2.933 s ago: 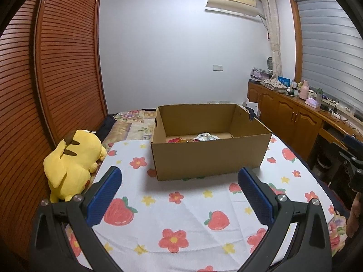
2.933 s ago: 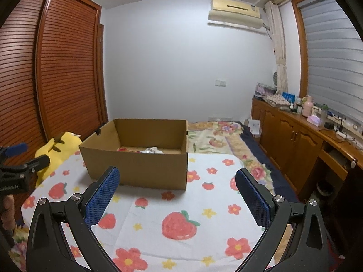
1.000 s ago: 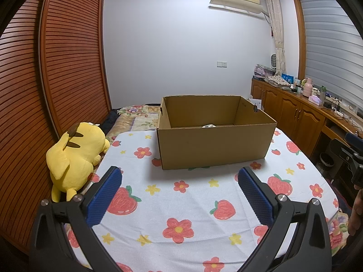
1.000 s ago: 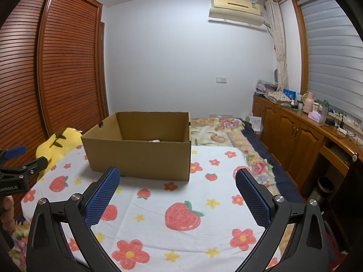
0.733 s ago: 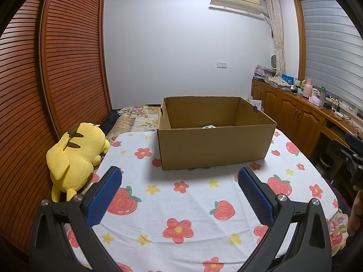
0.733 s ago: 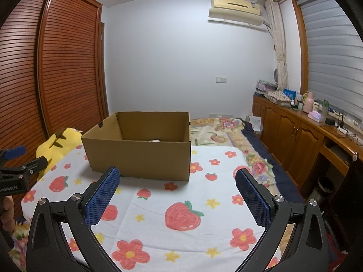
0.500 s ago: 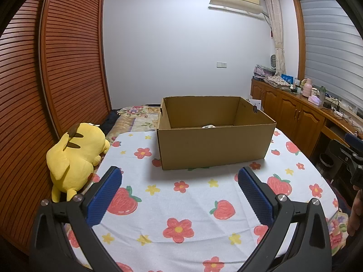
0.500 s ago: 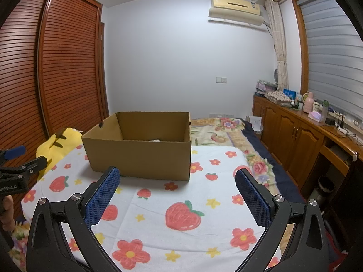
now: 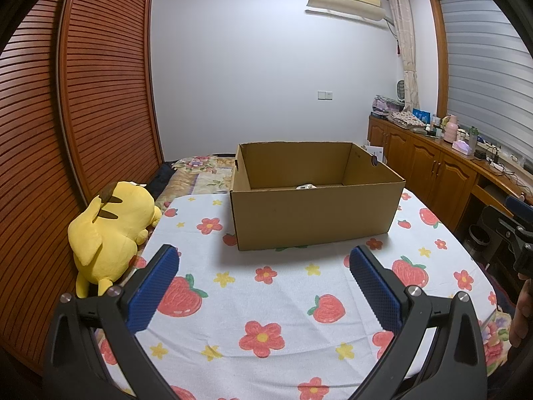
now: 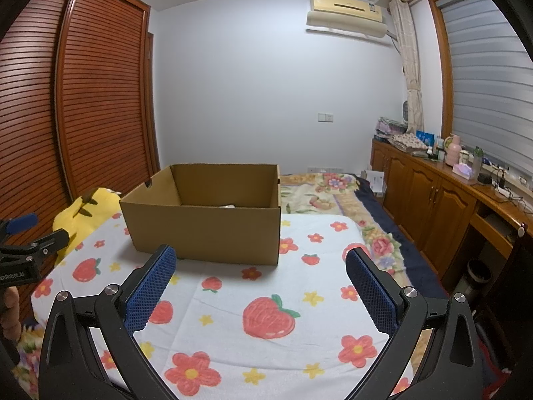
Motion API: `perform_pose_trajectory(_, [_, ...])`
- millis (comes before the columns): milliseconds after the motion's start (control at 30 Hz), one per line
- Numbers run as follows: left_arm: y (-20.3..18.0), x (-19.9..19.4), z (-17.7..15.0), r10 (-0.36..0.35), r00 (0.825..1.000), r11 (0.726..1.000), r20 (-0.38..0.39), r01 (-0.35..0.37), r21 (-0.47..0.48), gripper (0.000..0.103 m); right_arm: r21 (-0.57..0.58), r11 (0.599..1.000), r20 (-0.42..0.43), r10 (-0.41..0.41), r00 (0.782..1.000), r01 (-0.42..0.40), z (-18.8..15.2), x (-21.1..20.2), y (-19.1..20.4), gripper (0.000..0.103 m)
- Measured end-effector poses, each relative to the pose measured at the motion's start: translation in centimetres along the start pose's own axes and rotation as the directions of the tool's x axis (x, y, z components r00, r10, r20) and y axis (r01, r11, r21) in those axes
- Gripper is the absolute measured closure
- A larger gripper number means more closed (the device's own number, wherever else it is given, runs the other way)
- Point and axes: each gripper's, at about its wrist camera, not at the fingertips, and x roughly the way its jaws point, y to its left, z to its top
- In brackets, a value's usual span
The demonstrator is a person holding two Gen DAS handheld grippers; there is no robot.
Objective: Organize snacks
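Note:
An open brown cardboard box [image 9: 313,216] stands on a table with a strawberry-and-flower cloth [image 9: 266,286]; the right wrist view shows it too [image 10: 206,230]. Only a sliver of a pale snack packet [image 9: 305,187] shows above the box's near wall; the rest of the inside is hidden. My left gripper [image 9: 263,266] is open and empty, held back from the box over the cloth. My right gripper [image 10: 260,266] is open and empty, in front of the box's right corner. Each gripper shows at the edge of the other's view.
A yellow plush toy [image 9: 110,223] lies at the table's left edge beside a slatted wooden wardrobe [image 9: 83,100]. A bed with a floral cover [image 10: 333,190] lies beyond the table. Wooden cabinets [image 10: 433,193] with clutter on top line the right wall.
Since 2.9 s ago both grippers have dropped lower, so the snacks inside the box are now mostly hidden. Over the last second nothing has visibly moved.

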Motion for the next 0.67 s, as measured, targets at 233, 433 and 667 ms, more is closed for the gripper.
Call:
perform_pose_trajectory(233, [-0.03,-0.07,0.08,-0.003,1.0,1.0,0.001,0.003,0.0,0.0,0.0,1.0,-0.002,0.0,1.0,0.0,-0.04,0.03,-0.01,0.0])
perform_pose_trajectory(433, [-0.07,-0.1,0.11,-0.004,1.0,1.0,0.0,0.004,0.0,0.0,0.001,1.0,-0.001,0.001,1.0,-0.001,-0.05,0.02,-0.02,0.0])
perform_pose_trajectory(667, [-0.17,-0.07,0.11,-0.003,1.0,1.0,0.001,0.003,0.0,0.0,0.001,1.0,0.0,0.0,1.0,0.0,-0.07,0.04,0.34,0.0])
